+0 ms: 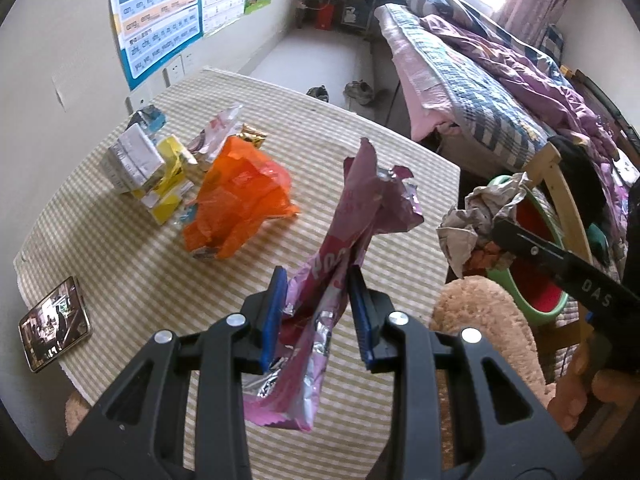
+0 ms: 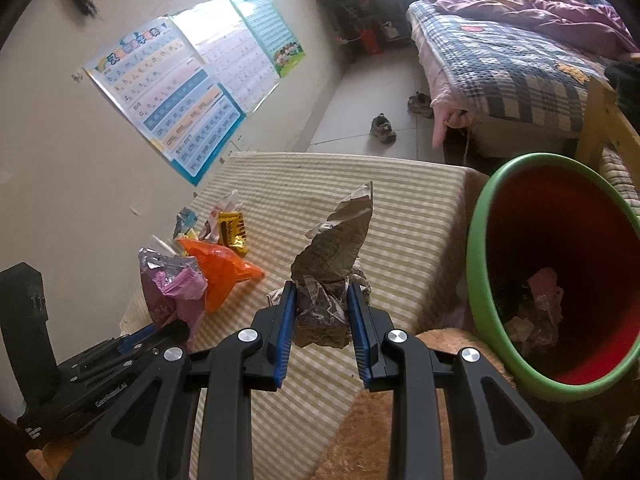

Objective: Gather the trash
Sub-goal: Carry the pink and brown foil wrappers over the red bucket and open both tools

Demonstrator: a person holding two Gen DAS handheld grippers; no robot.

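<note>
1. Two tongs are mine, and both are loaded. My left gripper (image 1: 318, 312) is clamped on a pink foil wrapper (image 1: 352, 248), which stands up between the blue pads at the lower middle of the left wrist view; its torn top reaches the frame's centre and its tail hangs below the pads.
2. My right gripper (image 2: 322, 328) pinches a crumpled newspaper wad (image 2: 332, 272) at the centre of the right wrist view, one pointed corner sticking upward.
3. In the left wrist view that same wad shows at the right edge, held beside the green rim of the bin (image 1: 556, 312).
4. The bin (image 2: 480, 240) fills the right side of the right wrist view: green rim, red inside, tilted toward me, with crumpled scraps (image 2: 536, 308) lying at its bottom.
5. More trash lies on the striped tablecloth (image 1: 120, 256), in the upper left of the left wrist view: an orange plastic bag (image 1: 236, 200), yellow cartons (image 1: 170, 184) stacked with a grey-white carton (image 1: 132, 160), a whitish wrapper (image 1: 218, 132) and a small gold packet (image 1: 252, 136), all bunched close together.
6. A phone (image 1: 54, 340) with its screen lit sits near the table's lower left edge, well apart from the pile.
7. Farther off, posters (image 1: 160, 16) hang on the wall at upper left, and a bed with a plaid cover (image 1: 460, 80) fills the upper right.
</note>
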